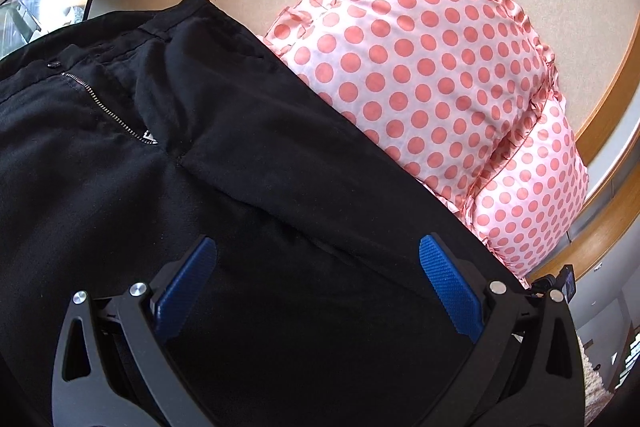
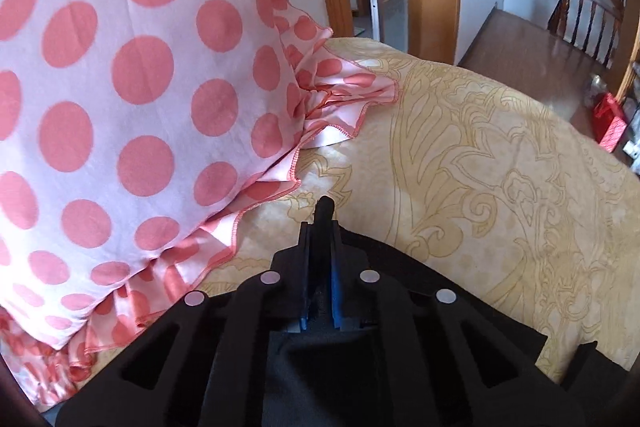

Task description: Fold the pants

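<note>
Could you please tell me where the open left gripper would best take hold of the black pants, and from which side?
Probably the waistband edge of the black fabric pants, near the corner by the pink polka-dot pillow, approached from the pillow side. That hem lies exposed as a firm thick edge, whereas the flat leg cloth under the left gripper offers no ridge for its wide-open jaws.

Left wrist view: pants (image 1: 224, 155) lie spread across the left and near field, waistband at the far left. Pillow (image 1: 432, 67) lies to their right, its near-left edge under or touching the pants. Left gripper (image 1: 318, 267) hangs over the pants.

Right wrist view: pillow (image 2: 120, 99) left, resting on bedspread (image 2: 480, 167), which extends right.
</note>
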Motion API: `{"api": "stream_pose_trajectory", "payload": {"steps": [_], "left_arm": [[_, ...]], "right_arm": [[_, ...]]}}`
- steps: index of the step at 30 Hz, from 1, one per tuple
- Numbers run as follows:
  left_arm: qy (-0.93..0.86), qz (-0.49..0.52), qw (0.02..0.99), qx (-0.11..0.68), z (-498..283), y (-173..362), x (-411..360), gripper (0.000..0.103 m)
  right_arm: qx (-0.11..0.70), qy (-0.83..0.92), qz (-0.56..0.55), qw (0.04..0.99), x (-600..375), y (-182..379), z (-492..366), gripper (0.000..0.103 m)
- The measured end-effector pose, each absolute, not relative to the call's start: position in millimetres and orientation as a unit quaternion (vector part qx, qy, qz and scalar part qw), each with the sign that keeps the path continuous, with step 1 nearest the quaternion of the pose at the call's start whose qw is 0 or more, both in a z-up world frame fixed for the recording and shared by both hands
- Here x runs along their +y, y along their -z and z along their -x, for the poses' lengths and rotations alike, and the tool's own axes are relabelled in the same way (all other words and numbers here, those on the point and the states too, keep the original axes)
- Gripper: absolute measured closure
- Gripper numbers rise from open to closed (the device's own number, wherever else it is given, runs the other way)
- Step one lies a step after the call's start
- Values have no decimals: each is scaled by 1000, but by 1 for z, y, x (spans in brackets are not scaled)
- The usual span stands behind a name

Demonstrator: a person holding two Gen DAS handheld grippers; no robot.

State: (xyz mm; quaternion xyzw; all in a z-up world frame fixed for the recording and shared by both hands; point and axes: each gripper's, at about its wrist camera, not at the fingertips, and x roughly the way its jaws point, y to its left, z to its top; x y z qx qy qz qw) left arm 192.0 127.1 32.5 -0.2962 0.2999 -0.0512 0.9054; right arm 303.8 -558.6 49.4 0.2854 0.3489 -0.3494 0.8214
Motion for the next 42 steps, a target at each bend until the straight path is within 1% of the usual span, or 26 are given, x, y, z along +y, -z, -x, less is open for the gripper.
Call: {"api": "stream_pose_trajectory", "payload": {"steps": [5,8,12,15,18,20,21,22,23,24,25,27,30,31,34,38,39,40,41,42], "left_arm": [[57,296,904,303,-193,-33,126,2],[57,296,905,301,-193,-34,125,2],[59,296,907,295,-191,-35,125,2],[63,292,909,289,-189,-37,124,2],[67,285,912,287,-189,-40,121,2],[66,269,916,290,-189,-43,116,2],[66,255,919,294,-189,-45,112,2],[67,240,922,298,-188,-48,107,2],[72,228,924,299,-186,-51,102,2],[75,218,926,299,-184,-54,98,2],[76,211,928,298,-181,-57,96,2],[73,193,934,290,-175,-66,91,2],[53,155,947,275,-168,-78,84,2],[47,143,951,271,-166,-81,82,2],[29,112,958,261,-162,-87,78,2],[27,99,958,268,-163,-86,75,2],[30,101,956,272,-164,-85,75,2],[31,104,955,275,-164,-84,75,2],[31,106,954,277,-164,-84,76,2],[29,108,954,278,-164,-84,77,2]], "right_arm": [[310,293,-309,850,-534,-79,-242,98],[303,259,-318,860,-514,-86,-192,98],[319,237,-317,861,-489,-74,-135,98],[347,226,-312,855,-477,-55,-117,98],[361,209,-333,846,-476,-45,-108,98],[362,206,-353,838,-479,-44,-102,95],[360,203,-365,834,-480,-45,-99,90],[356,198,-374,833,-481,-47,-97,81],[352,196,-381,832,-481,-50,-93,70],[347,198,-388,831,-482,-52,-90,49],[343,202,-396,827,-483,-54,-87,39],[335,204,-410,823,-484,-56,-80,39],[336,206,-443,805,-489,-51,-72,40],[340,200,-461,795,-490,-47,-70,44],[335,179,-509,773,-492,-35,-65,48],[320,168,-522,773,-493,-32,-76,50],[319,170,-512,780,-493,-32,-82,61],[321,171,-501,785,-493,-31,-88,78],[318,169,-498,789,-495,-29,-93,87],[303,158,-501,795,-499,-30,-94,100]]}}
